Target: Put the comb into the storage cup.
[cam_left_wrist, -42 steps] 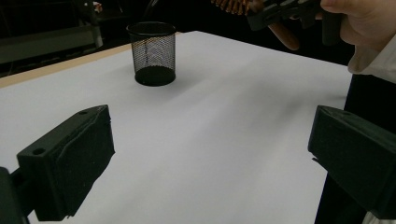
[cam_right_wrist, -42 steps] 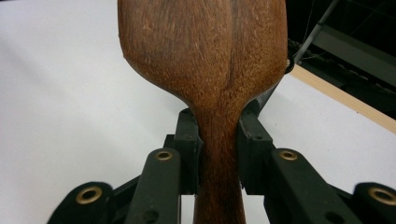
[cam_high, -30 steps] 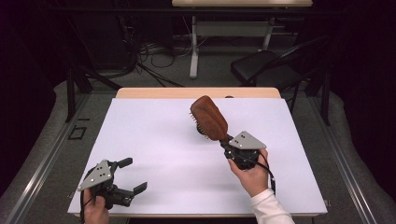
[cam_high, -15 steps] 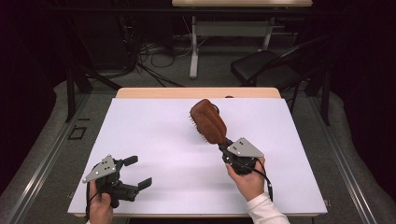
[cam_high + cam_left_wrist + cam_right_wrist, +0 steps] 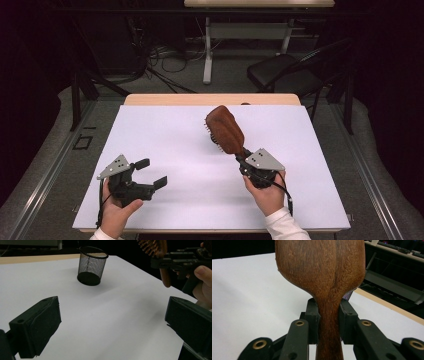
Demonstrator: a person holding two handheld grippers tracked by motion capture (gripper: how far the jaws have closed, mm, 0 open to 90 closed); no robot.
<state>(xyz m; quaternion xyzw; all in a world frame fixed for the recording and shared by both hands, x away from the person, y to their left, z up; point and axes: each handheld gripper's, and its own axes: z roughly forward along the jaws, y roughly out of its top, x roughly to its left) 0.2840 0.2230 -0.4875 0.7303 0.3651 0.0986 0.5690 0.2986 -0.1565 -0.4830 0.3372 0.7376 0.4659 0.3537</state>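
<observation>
Right gripper (image 5: 243, 159) clamped on the handle of a wooden hairbrush (image 5: 225, 129), held in the air above the table (image 5: 165, 125), head tilted toward 11 o'clock, bristles facing down-left. Left gripper (image 5: 151, 172) open, empty, low at 8 o'clock of the table. Black mesh cup (image 5: 92, 265) stands upright toward the far side, well apart from the brush. Risks: grip is narrow on a rounded handle, so the heavy head could pivot or slip; a misjudged lowering could tip the light cup.
</observation>
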